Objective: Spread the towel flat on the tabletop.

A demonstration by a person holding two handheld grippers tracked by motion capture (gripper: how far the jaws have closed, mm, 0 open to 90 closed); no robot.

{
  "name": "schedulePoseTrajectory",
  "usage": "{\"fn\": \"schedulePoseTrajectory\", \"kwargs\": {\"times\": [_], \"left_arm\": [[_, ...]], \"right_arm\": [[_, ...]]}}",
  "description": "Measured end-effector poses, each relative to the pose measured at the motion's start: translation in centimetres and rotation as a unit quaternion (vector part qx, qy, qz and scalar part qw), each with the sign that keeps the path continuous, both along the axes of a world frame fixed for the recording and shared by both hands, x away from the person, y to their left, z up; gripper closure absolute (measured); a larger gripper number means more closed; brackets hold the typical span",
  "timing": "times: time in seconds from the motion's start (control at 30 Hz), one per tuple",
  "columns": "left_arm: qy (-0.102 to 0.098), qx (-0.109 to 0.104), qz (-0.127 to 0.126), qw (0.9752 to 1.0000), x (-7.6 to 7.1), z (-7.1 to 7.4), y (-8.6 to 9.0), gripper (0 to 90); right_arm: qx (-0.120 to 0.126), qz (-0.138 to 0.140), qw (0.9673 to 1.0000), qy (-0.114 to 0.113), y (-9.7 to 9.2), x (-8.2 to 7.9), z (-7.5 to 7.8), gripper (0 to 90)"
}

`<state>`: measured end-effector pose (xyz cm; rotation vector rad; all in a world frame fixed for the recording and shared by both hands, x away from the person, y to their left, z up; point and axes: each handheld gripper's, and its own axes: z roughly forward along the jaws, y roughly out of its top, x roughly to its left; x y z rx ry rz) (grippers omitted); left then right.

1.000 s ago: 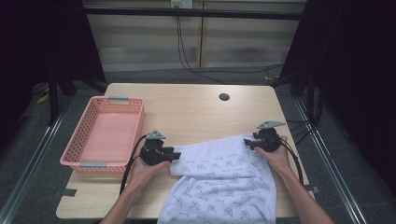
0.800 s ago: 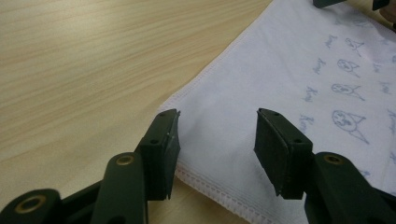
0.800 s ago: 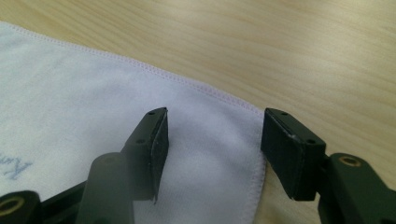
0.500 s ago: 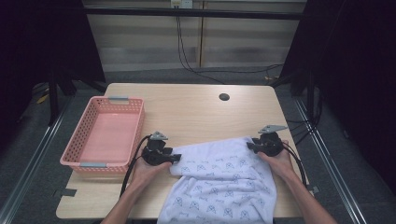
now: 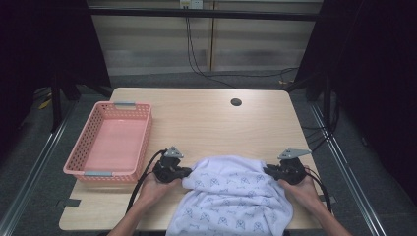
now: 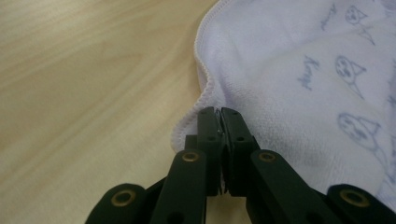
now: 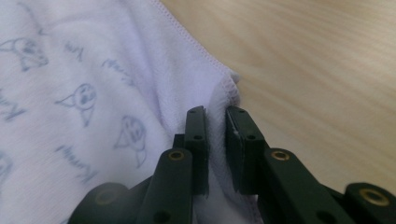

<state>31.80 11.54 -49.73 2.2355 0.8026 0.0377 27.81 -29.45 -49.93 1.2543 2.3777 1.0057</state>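
We see a white towel (image 5: 232,199) printed with small blue cat faces lying on the near part of the wooden table (image 5: 206,123), its lower part hanging past the table's near edge. Its far hem bulges up in a soft arc between the two grippers, and the cloth is rumpled rather than flat.

At the towel's left corner, our left gripper (image 5: 186,172) has its jaws pressed together on the stitched hem; in the left gripper view (image 6: 219,116) the two black jaws meet with only a thin sliver of cloth edge between them, and the hem curls away up the frame beside bare wood.

At the right corner, our right gripper (image 5: 268,170) has just been closing. In the right gripper view (image 7: 215,119) a fold of the towel's corner sits between the jaws, which stand a narrow gap apart; we cannot tell whether the pads already press on the cloth.

Both hands rest low at the near edge, well apart, with the towel spanning them.

Farther out, a pink basket (image 5: 78,167) stands at the table's left side, near the left gripper but not touching it or the towel. Beyond the towel's far hem the wood lies open up to a small dark hole (image 5: 236,102) near the far edge, giving wide room ahead.
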Motion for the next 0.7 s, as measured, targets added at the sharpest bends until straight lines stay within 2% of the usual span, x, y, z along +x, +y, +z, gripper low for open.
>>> {"fn": "schedulePoseTrajectory", "kwargs": {"times": [0.1, 0.13, 0.17, 0.23, 0.33, 0.4, 0.47, 0.53, 0.6, 0.7], "left_arm": [[0.003, 0.01, -0.017, 0.9998, -1.5, 0.2, 0.5, 88.3], [0.003, 0.007, -0.021, 0.9998, -2.1, 0.2, 0.6, 88.4], [0.011, 0.01, -0.025, 0.9996, -2.6, 0.4, 0.9, 88.5], [0.029, 0.0, -0.031, 0.9991, -3.7, 0.4, 1.4, 88.8], [0.025, 0.012, -0.041, 0.9988, -5.0, 0.7, 2.1, 89.0], [0.029, -0.025, -0.033, 0.9987, -5.2, 1.1, 2.8, 89.0], [0.017, -0.046, -0.018, 0.9986, -4.8, 1.8, 3.5, 89.1], [0.018, -0.076, 0.002, 0.997, -4.0, 2.4, 4.3, 89.1], [0.001, -0.097, 0.013, 0.9952, -3.3, 3.4, 4.6, 89.1], [-0.021, -0.113, 0.018, 0.9932, -2.7, 4.8, 4.4, 89.0]], "right_arm": [[0.005, 0.015, 0.9999, 0.006, 0.4, -1.5, 0.1, 79.6], [0.012, 0.02, 0.9997, 0.011, 0.5, -2.0, 0.1, 79.8], [0.014, 0.027, 0.9995, 0.012, 0.7, -2.5, 0.1, 80.1], [0.016, 0.041, 0.9988, 0.021, 1.1, -3.5, 0.2, 80.4], [0.014, 0.055, 0.998, 0.027, 1.6, -4.6, 0.4, 81.2], [0.02, 0.052, 0.9979, 0.034, 1.5, -4.5, 0.5, 82.4], [0.023, 0.042, 0.9985, 0.028, 1.2, -4.0, 0.7, 83.0], [0.043, 0.028, 0.9986, 0.012, 0.8, -3.2, 1.4, 83.5], [0.055, 0.017, 0.9983, -0.008, 0.4, -2.4, 2.4, 83.7], [0.079, -0.002, 0.9962, -0.038, -0.2, -1.2, 4.4, 83.8]]}}
